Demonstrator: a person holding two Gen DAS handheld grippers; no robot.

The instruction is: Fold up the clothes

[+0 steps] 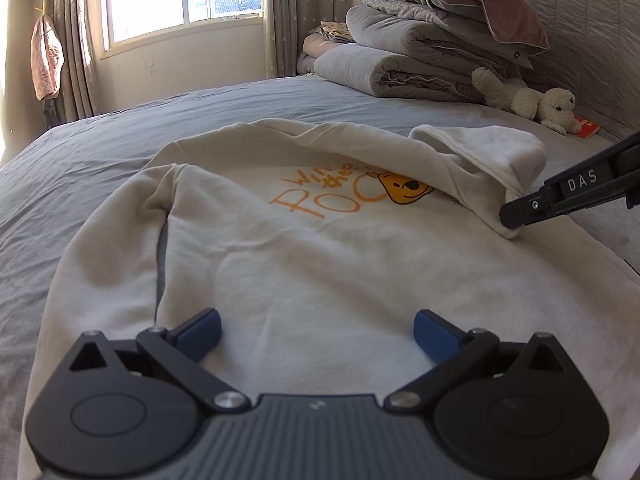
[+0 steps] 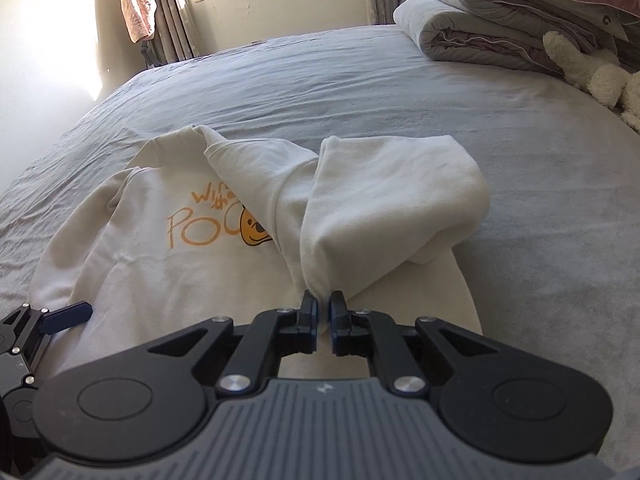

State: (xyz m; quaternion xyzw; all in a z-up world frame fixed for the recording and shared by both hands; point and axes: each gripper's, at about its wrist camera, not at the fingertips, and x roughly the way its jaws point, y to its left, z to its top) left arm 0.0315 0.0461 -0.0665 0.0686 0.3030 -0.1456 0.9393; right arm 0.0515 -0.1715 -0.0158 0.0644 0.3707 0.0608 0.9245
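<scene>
A cream sweatshirt point(image 1: 312, 264) with an orange Pooh print point(image 1: 352, 192) lies face up on the grey bed sheet point(image 1: 100, 152). It also shows in the right wrist view point(image 2: 160, 264). My left gripper point(image 1: 316, 334) is open and empty, low over the sweatshirt's near hem. My right gripper point(image 2: 324, 312) is shut on the sweatshirt's right sleeve point(image 2: 384, 208) and holds it folded over the chest, partly covering the print. The right gripper also shows in the left wrist view point(image 1: 510, 216), pinching the sleeve point(image 1: 480, 160). The left gripper shows at the right wrist view's left edge point(image 2: 60, 316).
Folded grey quilts and a mauve pillow point(image 1: 432, 40) are stacked at the head of the bed, with a white plush dog point(image 1: 528, 100) and a red booklet point(image 1: 586, 126) beside them. A window with curtains point(image 1: 184, 0) is behind. The bed's left edge point(image 2: 120, 88) drops to a sunlit floor.
</scene>
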